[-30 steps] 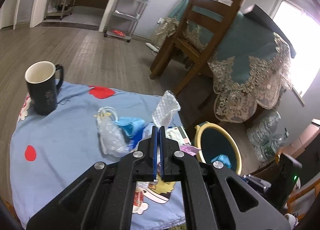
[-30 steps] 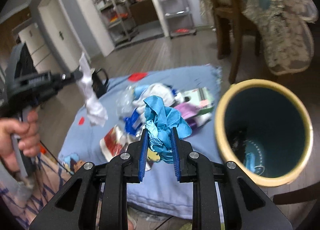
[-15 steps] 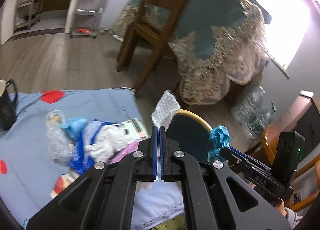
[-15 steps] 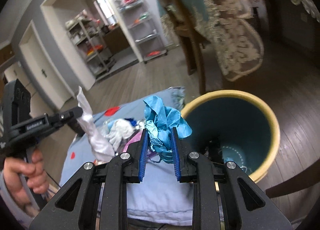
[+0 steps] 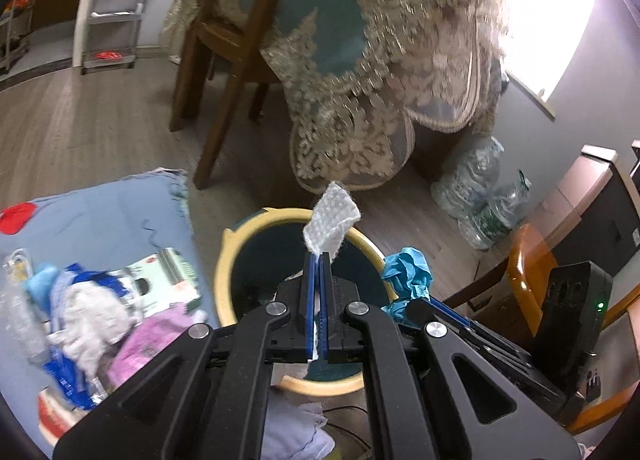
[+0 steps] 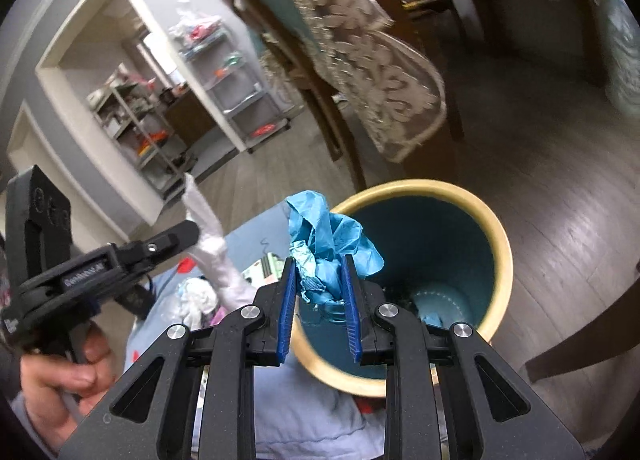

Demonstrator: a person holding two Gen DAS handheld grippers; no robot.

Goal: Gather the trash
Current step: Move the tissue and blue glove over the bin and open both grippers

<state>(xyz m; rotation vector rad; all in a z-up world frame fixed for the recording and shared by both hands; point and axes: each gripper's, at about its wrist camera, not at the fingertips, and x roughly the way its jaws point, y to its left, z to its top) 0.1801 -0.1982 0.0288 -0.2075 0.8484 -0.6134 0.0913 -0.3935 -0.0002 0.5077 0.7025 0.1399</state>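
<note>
- since half a second ago both grippers have swung further over the bin (image 5: 224,260); its yellow rim now sits at the centre of the left wrist view, and the blue cloth (image 5: 100,212) has slid to the lower left of the frame
- the left gripper (image 5: 319,260) has its blue pads pressed together on a white textured wrapper (image 5: 331,218), which sticks up above the bin's far rim
- in the right wrist view, the right gripper (image 6: 320,272) is clamped on a crumpled blue paper wad (image 6: 328,240), held at the near left rim of the bin (image 6: 496,236)
- the bin's dark teal inside shows some blue scraps at the bottom, right of centre in the right wrist view
- a trash pile (image 5: 92,300) of white, pink and blue pieces lies on the cloth at the lower left of the left wrist view
- a wooden chair (image 5: 208,60) and lace tablecloth (image 5: 380,60) fill the upper part of that frame
</note>
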